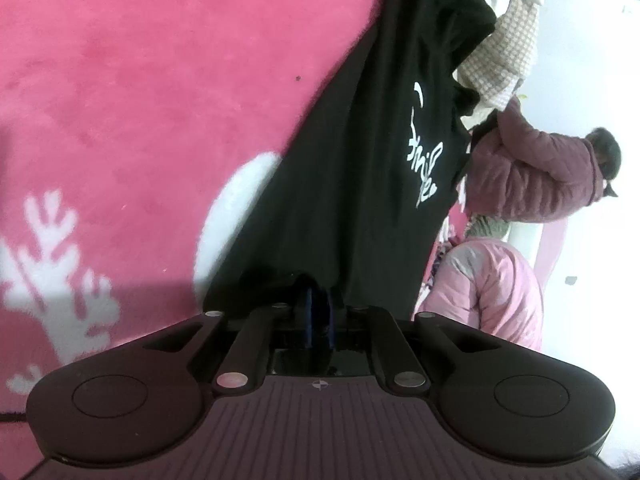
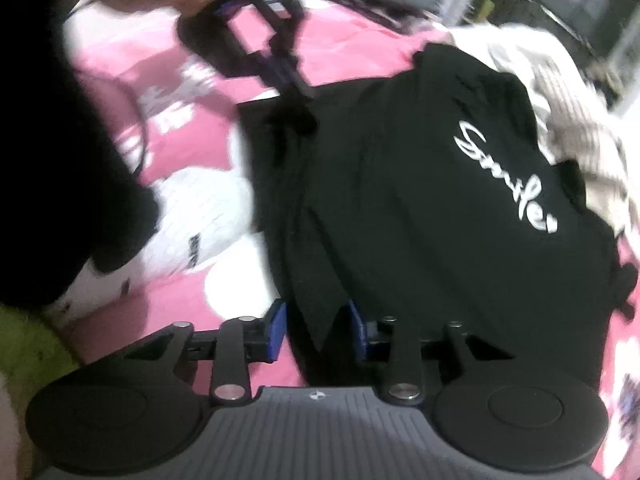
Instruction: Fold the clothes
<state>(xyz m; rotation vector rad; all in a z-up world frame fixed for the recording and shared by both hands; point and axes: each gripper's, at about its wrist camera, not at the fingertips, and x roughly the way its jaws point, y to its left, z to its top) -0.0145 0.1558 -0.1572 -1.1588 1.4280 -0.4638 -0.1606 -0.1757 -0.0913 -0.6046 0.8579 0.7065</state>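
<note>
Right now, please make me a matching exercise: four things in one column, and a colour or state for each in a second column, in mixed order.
1. T-shirt
2. blanket
3. left gripper
4. right gripper

a. pink with white shapes
b. fingers apart, cloth between them
c. black with white lettering
d. shut on black cloth

Pairs: 1-c, 2-a, 3-d, 4-b

Surface under my grippers: pink plush blanket (image 1: 140,80), white antler-like and round patches. Lying on it: black T-shirt (image 2: 420,200) with white script print, spread across the middle; white garment (image 2: 200,224) with a small dark label, just beside the shirt's edge; heap of pale and checked clothes (image 1: 504,40) at the shirt's far end, touching it
</note>
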